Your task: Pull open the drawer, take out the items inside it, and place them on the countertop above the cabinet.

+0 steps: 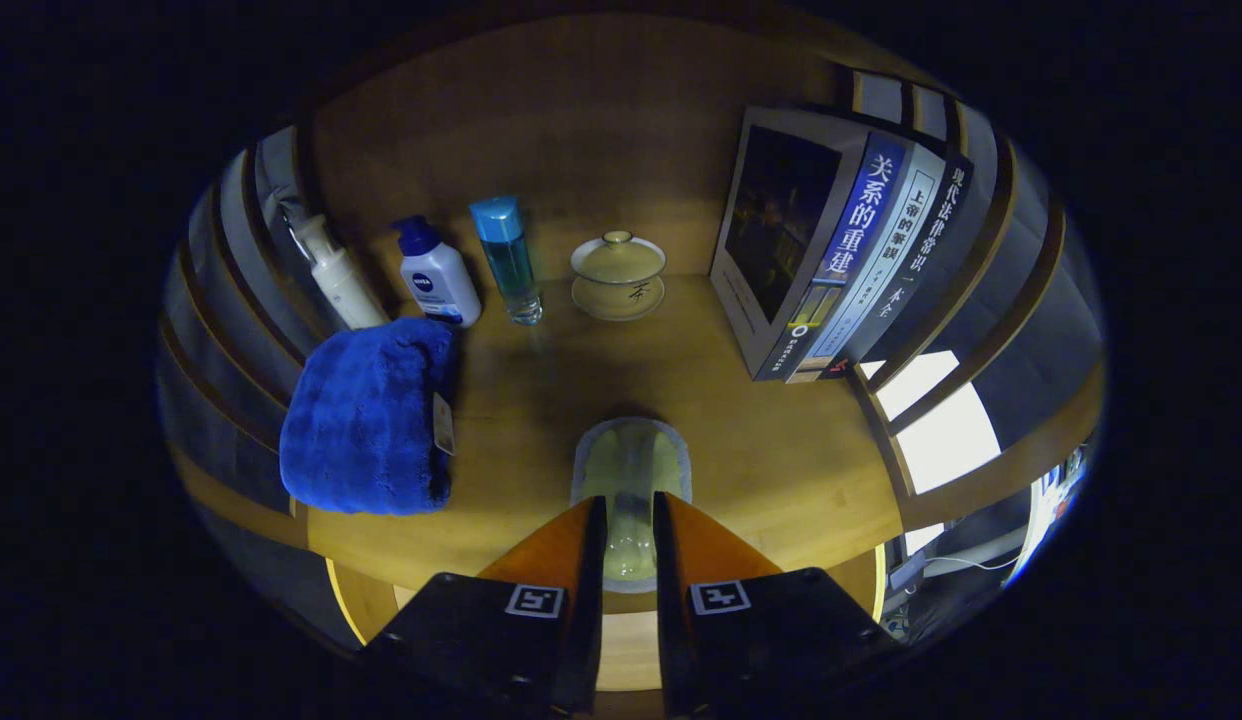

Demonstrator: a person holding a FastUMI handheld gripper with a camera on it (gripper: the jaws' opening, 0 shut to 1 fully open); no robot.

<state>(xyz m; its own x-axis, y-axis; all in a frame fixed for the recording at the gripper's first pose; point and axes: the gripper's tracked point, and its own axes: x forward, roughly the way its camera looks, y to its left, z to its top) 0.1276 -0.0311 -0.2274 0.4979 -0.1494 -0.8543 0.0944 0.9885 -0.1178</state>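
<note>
Gripper view, lower centre: my gripper (629, 520) pinches one pale translucent cup (631, 475) by its narrow body, mouth pointing ahead over the countertop (761, 450); judged light, rigid, smooth and slippery, so best held mid-body as now, squeezed gently.

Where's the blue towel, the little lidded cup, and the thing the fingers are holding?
blue towel (366, 420), gripper view, middle of its folded top.
lidded cup (618, 262), gripper view, on its lid.
pale cup (631, 465), gripper view, on its body, between the fingers.

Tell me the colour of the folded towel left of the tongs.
Deep blue. The towel shows best in the gripper view, lying on the countertop.
</note>
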